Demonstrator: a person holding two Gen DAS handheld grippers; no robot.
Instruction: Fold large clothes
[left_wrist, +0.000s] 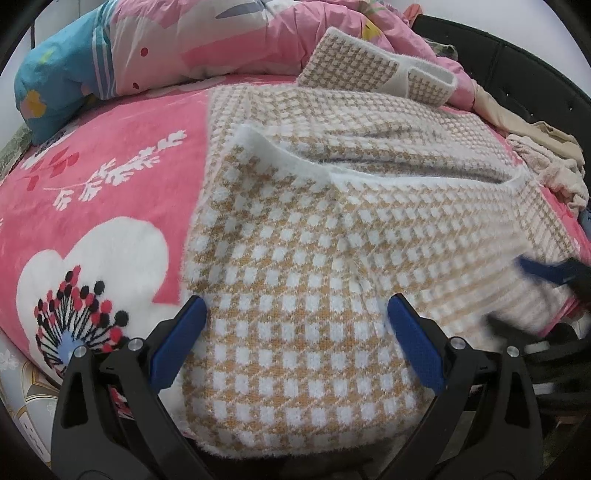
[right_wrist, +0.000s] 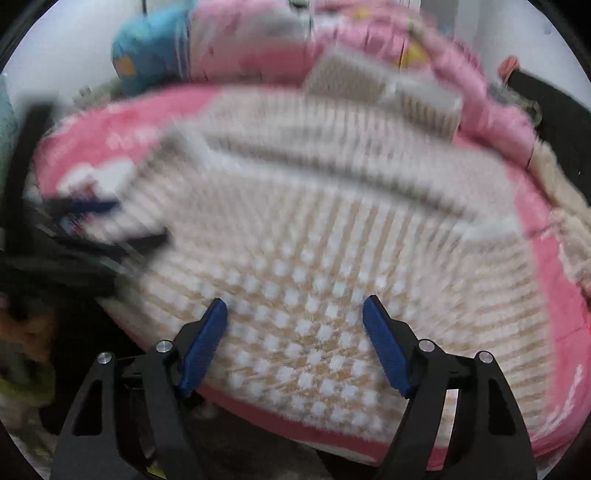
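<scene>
Your left wrist view is evenly lit and sharp through the middle, with soft shadows in the folds of the checked sweater; only its right edge smears. Your right wrist view is motion-blurred almost everywhere (the lower centre least). Both frames bulge at the rim, with black corners.

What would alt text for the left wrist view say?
A tan-and-white checked knit garment lies spread on a pink floral blanket, with the open left gripper poised over its near edge. A rumpled pink quilt lies behind, and the blurred right gripper enters at right.
</scene>
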